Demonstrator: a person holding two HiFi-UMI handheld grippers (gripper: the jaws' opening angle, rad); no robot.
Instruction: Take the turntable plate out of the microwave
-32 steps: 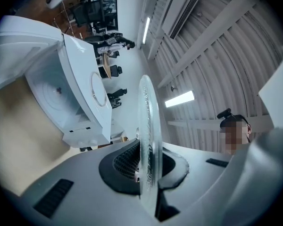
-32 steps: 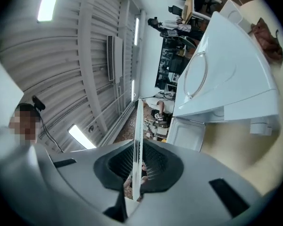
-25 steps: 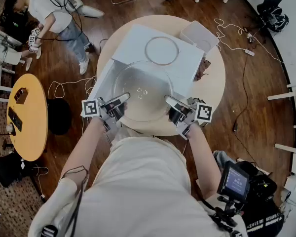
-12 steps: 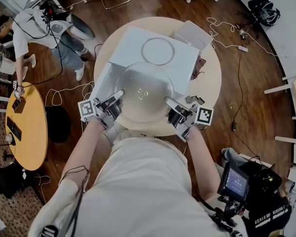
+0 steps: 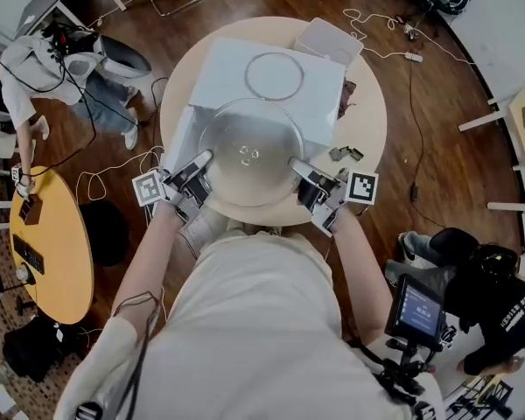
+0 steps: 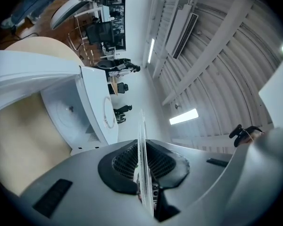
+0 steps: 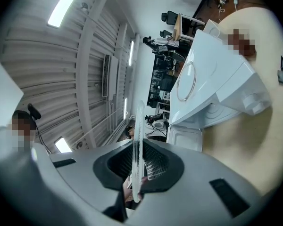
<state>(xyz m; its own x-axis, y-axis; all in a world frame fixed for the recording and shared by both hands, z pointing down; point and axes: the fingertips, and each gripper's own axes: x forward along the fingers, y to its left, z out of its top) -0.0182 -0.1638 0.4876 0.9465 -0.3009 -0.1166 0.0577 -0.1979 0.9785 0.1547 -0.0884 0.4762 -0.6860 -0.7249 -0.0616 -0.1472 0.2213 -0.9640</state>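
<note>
A round clear glass turntable plate (image 5: 249, 151) hangs level in front of the white microwave (image 5: 236, 59), over the table's near side. My left gripper (image 5: 201, 160) is shut on the plate's left rim and my right gripper (image 5: 296, 164) on its right rim. In the left gripper view the plate's edge (image 6: 142, 149) runs up between the pads of the gripper (image 6: 145, 194), with the microwave's bare cavity (image 6: 66, 112) beyond. The right gripper view shows the same glass edge (image 7: 138, 140) pinched in the gripper (image 7: 136, 185), with the microwave (image 7: 212, 74) to the right.
A roller ring (image 5: 274, 75) lies on the microwave's top. The microwave door (image 5: 179, 129) stands open at the left. A white box (image 5: 330, 40) and small dark items (image 5: 343, 154) sit on the round wooden table (image 5: 367, 112). Cables cross the floor, and a yellow side table (image 5: 52, 252) stands at the left.
Both grippers keep their hold on the plate, which stays about the same before the microwave. The head view has shifted, and the person in the background has moved.
</note>
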